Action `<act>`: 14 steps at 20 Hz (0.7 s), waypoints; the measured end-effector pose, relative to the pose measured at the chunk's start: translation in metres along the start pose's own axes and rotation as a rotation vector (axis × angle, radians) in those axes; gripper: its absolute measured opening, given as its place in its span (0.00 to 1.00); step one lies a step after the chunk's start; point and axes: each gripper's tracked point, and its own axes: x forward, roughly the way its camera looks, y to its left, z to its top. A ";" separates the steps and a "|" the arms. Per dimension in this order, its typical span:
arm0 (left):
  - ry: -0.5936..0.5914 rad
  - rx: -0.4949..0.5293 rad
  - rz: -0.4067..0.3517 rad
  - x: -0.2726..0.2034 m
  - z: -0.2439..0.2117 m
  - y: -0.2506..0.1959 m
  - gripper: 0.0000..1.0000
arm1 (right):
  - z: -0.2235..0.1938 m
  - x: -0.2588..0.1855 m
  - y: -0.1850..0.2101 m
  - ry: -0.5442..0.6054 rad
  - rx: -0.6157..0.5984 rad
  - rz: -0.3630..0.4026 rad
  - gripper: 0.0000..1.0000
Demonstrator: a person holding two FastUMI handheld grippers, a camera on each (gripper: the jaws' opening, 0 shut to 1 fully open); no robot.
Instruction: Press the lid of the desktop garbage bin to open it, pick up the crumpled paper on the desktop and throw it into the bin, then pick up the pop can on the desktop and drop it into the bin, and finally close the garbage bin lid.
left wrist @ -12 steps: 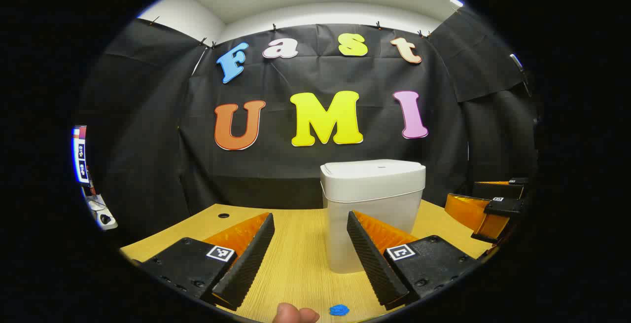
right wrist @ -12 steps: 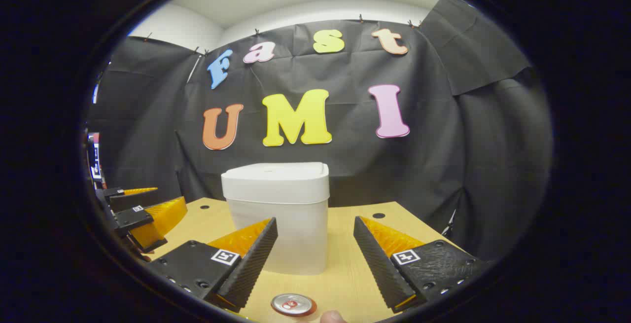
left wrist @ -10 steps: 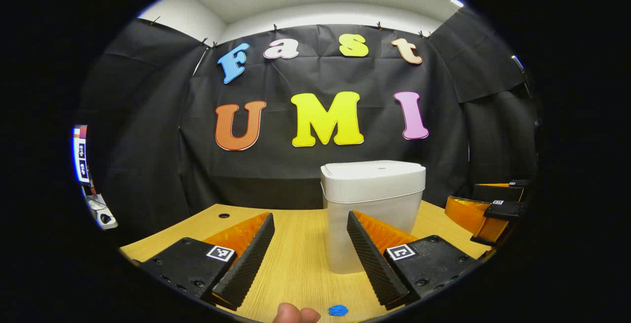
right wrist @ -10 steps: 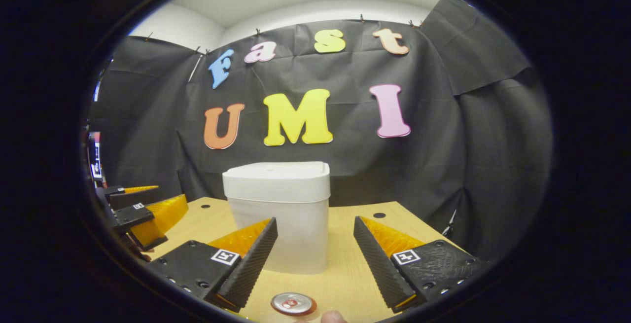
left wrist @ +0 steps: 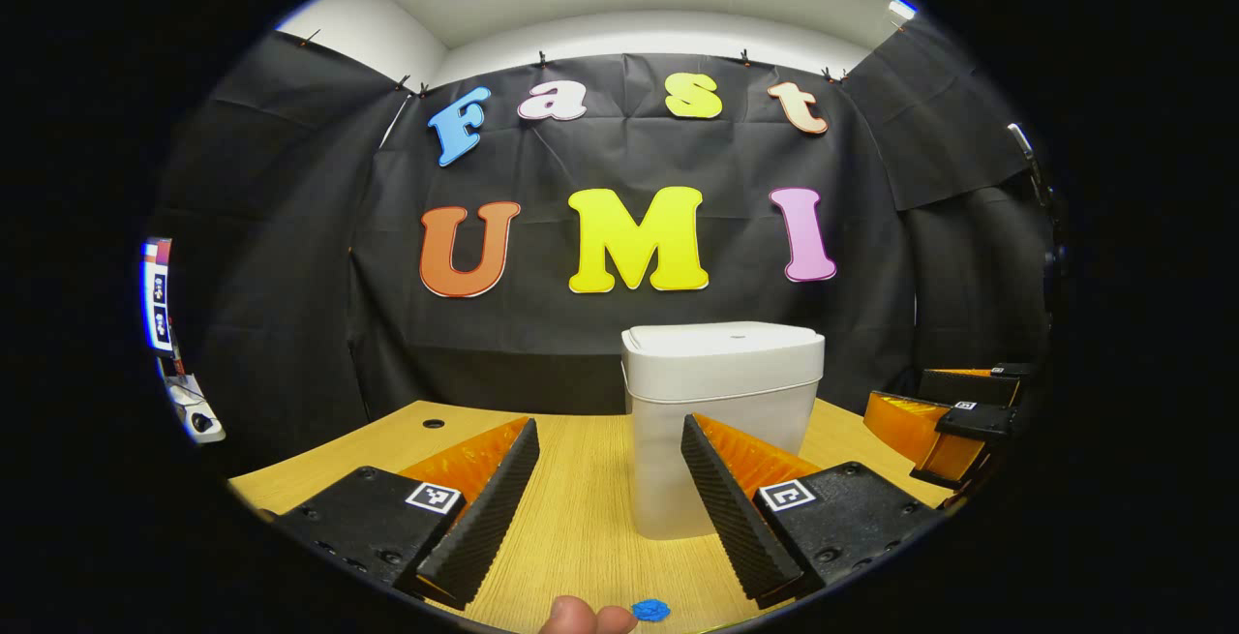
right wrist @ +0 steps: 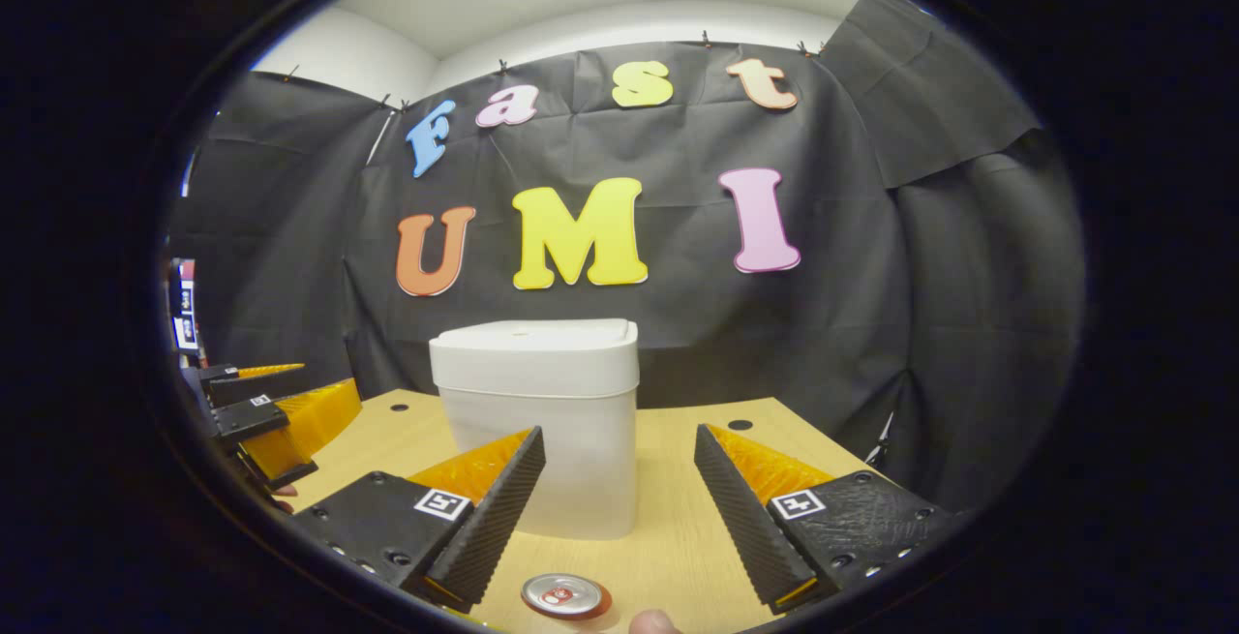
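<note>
Nearest the right gripper (right wrist: 619, 508), just below and between its fingers, a pop can (right wrist: 565, 596) stands upright on the counter (right wrist: 678, 537), its top facing up and its body cut off by the lower edge; a fingertip (right wrist: 650, 623) of the holding hand peeps in beside it. In the left gripper view a small blue scrap (left wrist: 651, 609) lies at the same low spot under the left gripper (left wrist: 610, 508), next to a fingertip (left wrist: 586, 618); whether it is the crumpled paper is too small to tell. Both pairs of fingers stand wide apart and hold nothing.

Farther out, the white garbage bin (right wrist: 537, 436) rises straight ahead of both grippers, upright, lid (right wrist: 534, 355) down flat; so the press comes first. From the right gripper it sits ahead and slightly toward the left finger; from the left gripper (right wrist: 281, 421), seen off to the left in the right gripper view, it sits behind the right finger; the lid is above both fingertip lines, so either must rise to reach it. Neither looks clearly nearer. The lid's press point is hard to make out; the bin's base is partly hidden by fingers.
</note>
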 end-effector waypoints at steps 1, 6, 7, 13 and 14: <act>0.000 -0.003 0.004 -0.001 0.001 0.002 0.96 | 0.001 -0.001 -0.002 -0.006 -0.002 -0.005 0.96; -0.008 -0.008 0.008 0.000 0.001 0.002 0.96 | 0.005 -0.004 -0.002 -0.024 -0.007 -0.005 0.96; -0.007 -0.007 0.008 0.000 0.001 0.001 0.96 | 0.006 -0.004 -0.001 -0.029 -0.005 -0.002 0.96; -0.004 -0.006 0.015 0.000 -0.001 0.004 0.96 | 0.005 -0.002 -0.001 -0.032 -0.007 0.005 0.96; -0.005 -0.008 0.016 0.000 -0.002 0.005 0.96 | 0.004 -0.001 -0.001 -0.030 -0.008 0.005 0.96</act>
